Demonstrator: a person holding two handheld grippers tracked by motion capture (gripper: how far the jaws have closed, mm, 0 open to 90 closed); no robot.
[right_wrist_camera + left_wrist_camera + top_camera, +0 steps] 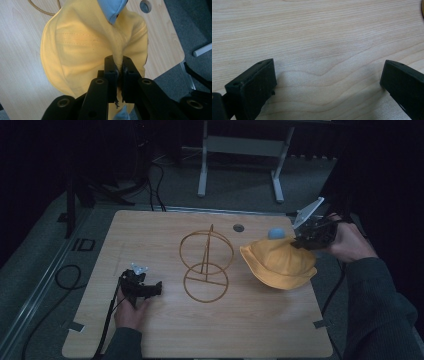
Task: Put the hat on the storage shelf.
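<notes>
high view puts the yellow bucket hat (278, 262) at the right of the frame, over the right edge region of the wooden table (150, 335), with its brim drooping toward the lower right and a patch of pale blue lining (276, 233) showing at its top. the right gripper (302, 240) sits at the hat's upper right edge, touching the cloth there, with the person's right hand (350, 245) behind it and a dark sleeve running to the lower right corner. in the right gripper view the hat (82, 50) hangs away from the jaws toward the top of the frame, and a gathered fold of its yellow fabric runs straight down into the right gripper (119, 66), whose two black jaws are pressed together on that fold; the blue lining (111, 7) shows at the top centre, and the table (20, 75) lies beneath on the left. just left of the hat in the high view stands a gold wire stand (206, 265) of rings around an upright rod, near the hat's brim; whether they touch i cannot tell. further left, at the lower left of the frame, the left gripper (150, 289) rests low over the table in the person's left hand (131, 312), well apart from the hat. in the left gripper view its jaws stand wide apart over bare wood grain (317, 37), nothing between them.
</notes>
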